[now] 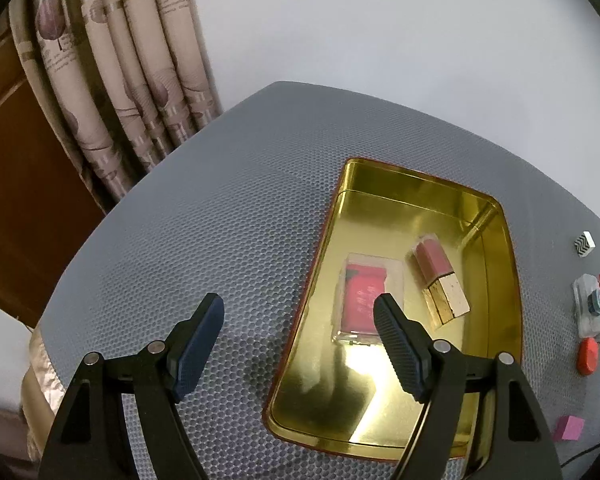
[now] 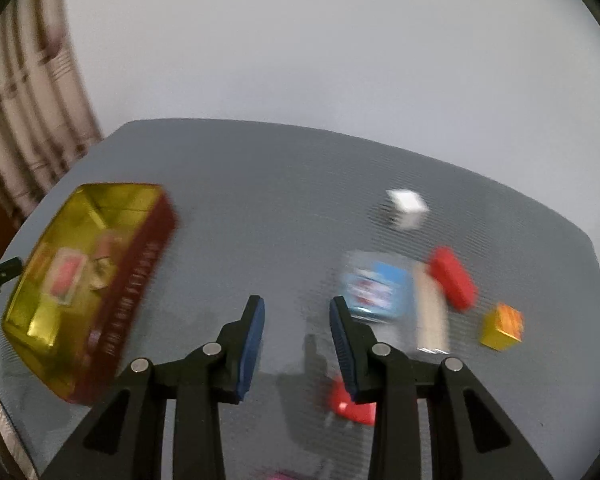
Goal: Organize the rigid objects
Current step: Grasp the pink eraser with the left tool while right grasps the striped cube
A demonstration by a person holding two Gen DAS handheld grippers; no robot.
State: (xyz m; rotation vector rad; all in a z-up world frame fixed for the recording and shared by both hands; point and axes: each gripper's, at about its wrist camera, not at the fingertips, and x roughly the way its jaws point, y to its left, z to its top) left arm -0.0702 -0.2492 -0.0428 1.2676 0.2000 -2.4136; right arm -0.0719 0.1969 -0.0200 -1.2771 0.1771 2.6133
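A gold tin box (image 1: 496,300) lies open on the grey mat; it also shows at the left of the blurred right wrist view (image 2: 112,304), with a dark red outer wall. Inside it lie a clear case with a red card (image 1: 366,300) and a pink and gold block (image 1: 440,276). My left gripper (image 1: 300,316) is open and empty over the tin's left rim. My right gripper (image 2: 297,312) is open and empty above the mat. Just right of it lie a blue and white case (image 2: 378,286), a red block (image 2: 452,276) and a red piece (image 2: 352,402).
A white cube (image 2: 406,208) and a yellow-orange cube (image 2: 502,326) lie on the mat (image 2: 260,200). The left wrist view shows a patterned cube (image 1: 584,244), a clear case (image 1: 590,310), a red disc (image 1: 588,356) and a pink cube (image 1: 570,428) at the right. Curtains (image 1: 120,80) hang behind the table's left edge.
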